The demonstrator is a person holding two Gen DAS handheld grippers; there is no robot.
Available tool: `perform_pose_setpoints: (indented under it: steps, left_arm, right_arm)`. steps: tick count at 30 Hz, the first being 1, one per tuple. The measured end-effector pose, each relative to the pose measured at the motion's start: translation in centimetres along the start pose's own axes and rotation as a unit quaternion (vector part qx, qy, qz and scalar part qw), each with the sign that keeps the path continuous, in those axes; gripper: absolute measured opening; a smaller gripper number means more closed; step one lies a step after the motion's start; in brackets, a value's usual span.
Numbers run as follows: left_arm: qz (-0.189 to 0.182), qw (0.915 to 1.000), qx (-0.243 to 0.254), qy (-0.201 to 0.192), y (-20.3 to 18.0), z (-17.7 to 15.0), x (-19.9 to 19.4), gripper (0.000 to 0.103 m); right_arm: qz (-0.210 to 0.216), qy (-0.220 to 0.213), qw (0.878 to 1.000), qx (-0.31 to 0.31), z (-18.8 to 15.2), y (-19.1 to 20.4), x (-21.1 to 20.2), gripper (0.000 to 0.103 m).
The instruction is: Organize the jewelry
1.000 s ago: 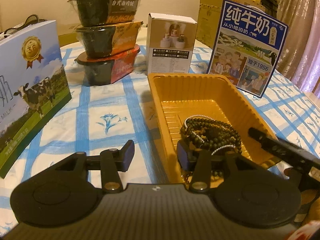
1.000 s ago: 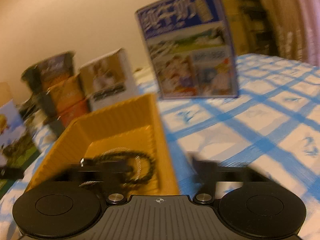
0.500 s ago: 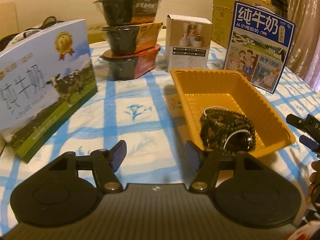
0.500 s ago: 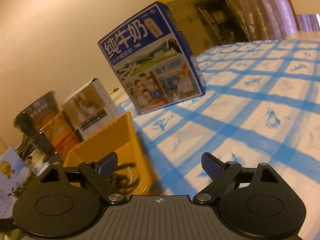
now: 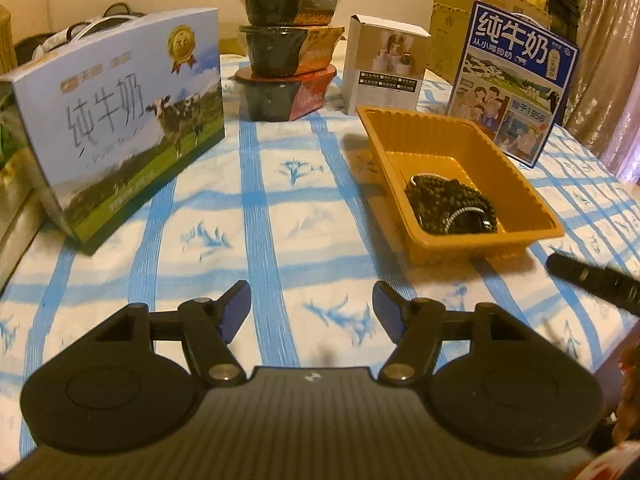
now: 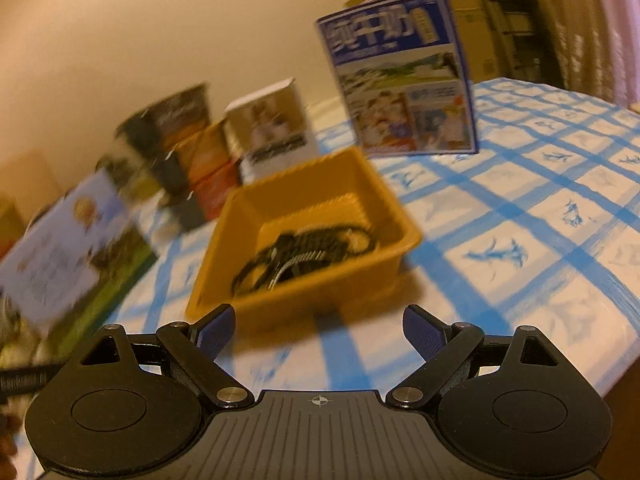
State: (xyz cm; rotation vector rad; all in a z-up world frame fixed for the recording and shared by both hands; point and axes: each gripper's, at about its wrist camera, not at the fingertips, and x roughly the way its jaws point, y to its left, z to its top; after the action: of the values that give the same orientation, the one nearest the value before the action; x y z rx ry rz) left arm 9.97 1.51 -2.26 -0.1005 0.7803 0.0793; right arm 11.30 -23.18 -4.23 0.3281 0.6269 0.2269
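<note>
A gold plastic tray (image 5: 480,240) sits on the blue-checked tablecloth with a pile of dark bead strands (image 5: 448,204) in its near end. My left gripper (image 5: 310,300) hovers over bare cloth, short of the tray and to its left. Its jaws are opening and nothing is between them. In the right wrist view the tray (image 6: 304,296) and the beads (image 6: 304,248) lie just beyond my right gripper (image 6: 318,320), which is open and holds nothing. One of its black fingers (image 5: 588,280) shows at the right edge of the left wrist view.
A milk carton box with a cow (image 5: 120,120) stands at the left. Three stacked black bowls (image 5: 288,44) and a white box (image 5: 386,68) stand behind the tray, and a blue milk box (image 5: 512,84) at the back right. The table edge (image 6: 600,368) runs close on the right.
My left gripper has drawn back from the tray, where its right finger hung over the beads, and its jaws have spread wider. My right gripper has also backed away from the tray, still open.
</note>
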Motion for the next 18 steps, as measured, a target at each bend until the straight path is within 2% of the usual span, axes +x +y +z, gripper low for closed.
perform_pose_setpoints:
  steps: [11, 18]
  left_arm:
    - [-0.012, 0.9999, 0.003, 0.007, 0.5, -3.4, -4.5, 0.065]
    - [-0.003, 0.9999, 0.013, -0.004, 0.9, -4.9, -7.4, 0.065]
  right_arm:
    - [0.000, 0.028, 0.997, -0.068, -3.1, 4.2, -4.1, 0.090]
    - [0.020, 0.033, 0.993, -0.111, -4.2, 6.6, -6.7, 0.090]
